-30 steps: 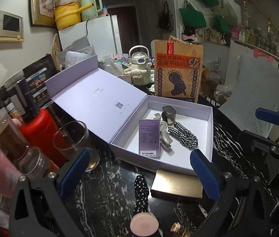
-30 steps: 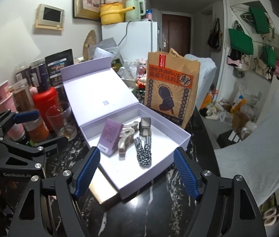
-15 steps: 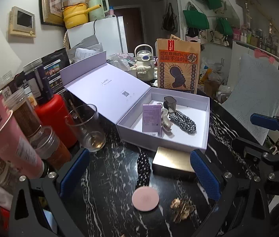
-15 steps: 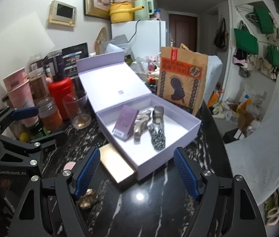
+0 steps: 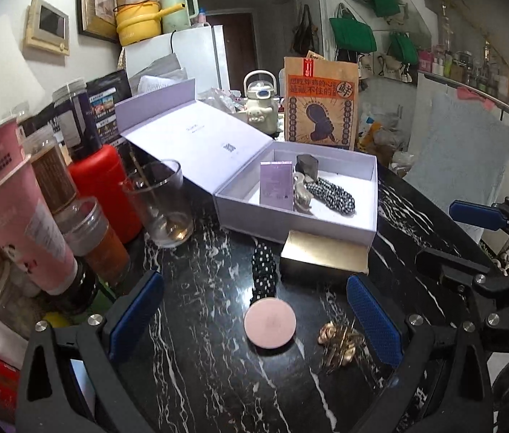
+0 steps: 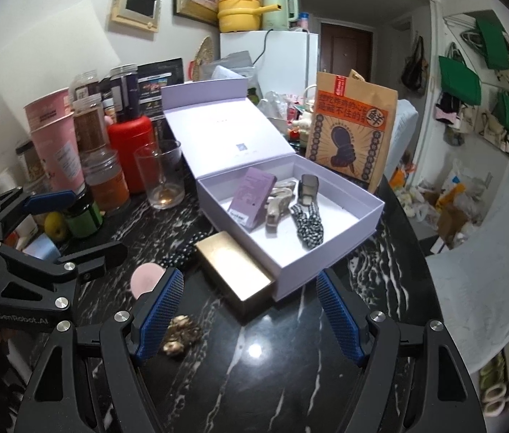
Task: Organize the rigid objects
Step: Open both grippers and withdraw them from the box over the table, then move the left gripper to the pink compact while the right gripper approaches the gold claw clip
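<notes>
While your left gripper (image 5: 254, 319) and right gripper (image 6: 249, 314) jaws gape empty: gold box (image 6: 234, 274) touching lilac box (image 6: 326, 249) wall, mid-surface (image 6: 290, 379).

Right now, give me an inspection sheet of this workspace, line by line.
Surface: black marble table, glossy, white veins.
Job's things: open lilac box holding a purple carton, beige clip, dark clip and checked scrunchie. Outside it: gold case against the box front, pink disc, dotted band, gold hair clip.
Clutter: empty glass, red bottle, pink cups, jars, paper bag.
Grippers: left gripper and right gripper both open, holding nothing.
Cables: one black cord over the fridge.
Surroundings: green bags on the wall, closed door.
</notes>
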`<action>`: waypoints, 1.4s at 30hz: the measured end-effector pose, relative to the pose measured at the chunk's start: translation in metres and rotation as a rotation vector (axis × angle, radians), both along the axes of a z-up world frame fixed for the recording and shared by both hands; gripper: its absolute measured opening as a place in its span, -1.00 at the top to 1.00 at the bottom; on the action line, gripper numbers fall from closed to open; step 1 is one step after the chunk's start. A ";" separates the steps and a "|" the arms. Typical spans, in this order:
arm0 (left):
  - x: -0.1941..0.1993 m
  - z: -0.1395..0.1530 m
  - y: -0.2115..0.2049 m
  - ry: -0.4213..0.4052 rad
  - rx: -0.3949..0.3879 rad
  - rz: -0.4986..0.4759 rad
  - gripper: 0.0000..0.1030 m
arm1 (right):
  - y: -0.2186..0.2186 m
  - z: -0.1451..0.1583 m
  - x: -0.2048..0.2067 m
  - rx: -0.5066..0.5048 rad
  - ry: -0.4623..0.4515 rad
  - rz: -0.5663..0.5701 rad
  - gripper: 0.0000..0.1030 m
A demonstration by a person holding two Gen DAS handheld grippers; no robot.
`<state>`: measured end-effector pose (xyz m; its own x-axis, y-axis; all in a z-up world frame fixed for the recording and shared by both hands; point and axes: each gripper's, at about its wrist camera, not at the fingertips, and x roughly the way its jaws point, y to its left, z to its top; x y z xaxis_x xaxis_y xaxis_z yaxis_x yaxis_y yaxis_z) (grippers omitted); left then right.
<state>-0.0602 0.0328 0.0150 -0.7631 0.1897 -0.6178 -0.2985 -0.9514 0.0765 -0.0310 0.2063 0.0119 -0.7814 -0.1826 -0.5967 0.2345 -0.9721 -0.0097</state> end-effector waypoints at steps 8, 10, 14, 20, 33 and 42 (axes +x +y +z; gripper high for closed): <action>0.003 -0.022 -0.007 -0.039 -0.004 0.012 -1.00 | -0.017 -0.015 0.009 0.009 -0.023 0.051 -0.50; 0.004 -0.028 -0.008 -0.042 -0.010 0.013 -1.00 | -0.019 -0.019 0.011 0.000 -0.032 0.061 -0.50; 0.006 -0.041 -0.012 -0.062 -0.003 0.004 -1.00 | -0.024 -0.027 0.014 -0.038 -0.038 0.098 -0.50; 0.004 -0.055 -0.021 -0.097 0.011 0.017 -1.00 | -0.034 -0.040 0.013 -0.037 -0.062 0.127 -0.50; -0.003 -0.077 -0.045 -0.182 0.044 0.040 -1.00 | -0.047 -0.075 -0.006 -0.031 -0.164 0.182 -0.50; 0.000 -0.083 -0.047 -0.162 0.036 0.046 -0.94 | -0.051 -0.095 -0.021 -0.051 -0.220 0.182 -0.36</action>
